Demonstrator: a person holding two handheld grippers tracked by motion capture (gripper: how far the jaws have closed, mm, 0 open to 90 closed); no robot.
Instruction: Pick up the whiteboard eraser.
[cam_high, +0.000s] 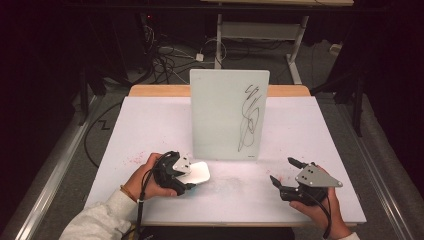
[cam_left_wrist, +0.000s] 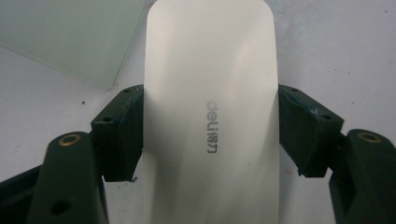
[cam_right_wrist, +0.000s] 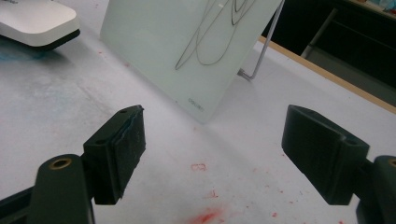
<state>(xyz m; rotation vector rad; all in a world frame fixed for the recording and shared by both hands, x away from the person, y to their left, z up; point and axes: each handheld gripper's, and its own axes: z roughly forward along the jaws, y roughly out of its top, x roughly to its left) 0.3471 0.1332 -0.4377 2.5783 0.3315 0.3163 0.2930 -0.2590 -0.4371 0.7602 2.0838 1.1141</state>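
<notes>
With the left gripper (cam_high: 186, 176) clamped on the smooth white plastic board eraser (cam_left_wrist: 210, 116) and the right gripper (cam_high: 283, 172) wide open at 4 o'clock, a hard wipe could topple the propped, scribbled frosted-glass board (cam_high: 227, 115) at 12 o'clock.

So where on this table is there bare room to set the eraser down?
Free: the table left of the glass board, and the strip between the eraser and the open right tool. Crowded: right against the board's front edge, by the left tool.
</notes>
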